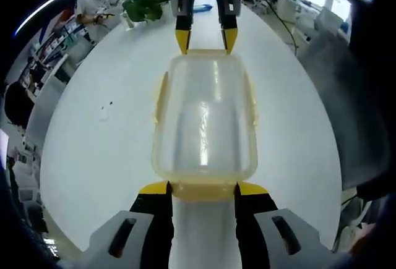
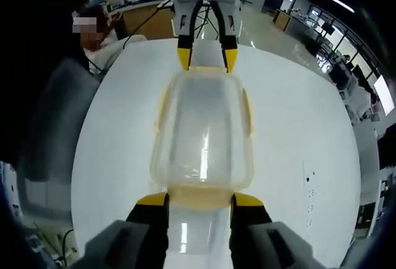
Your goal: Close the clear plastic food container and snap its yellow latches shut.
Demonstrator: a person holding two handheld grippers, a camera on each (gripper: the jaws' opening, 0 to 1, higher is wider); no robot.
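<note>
Left gripper (image 1: 202, 188) at container (image 1: 205, 120), plant (image 1: 146, 2) beyond

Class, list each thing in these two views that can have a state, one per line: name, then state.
Food container: on the white table, lid on.
Side latches: yellow, whether snapped cannot be told.
End latch: between the left gripper fingers.
Far end latch: between the right gripper fingers.

Container (image 1: 204, 120) on table (image 1: 93, 157), between tongs (image 1: 202, 188)
</note>
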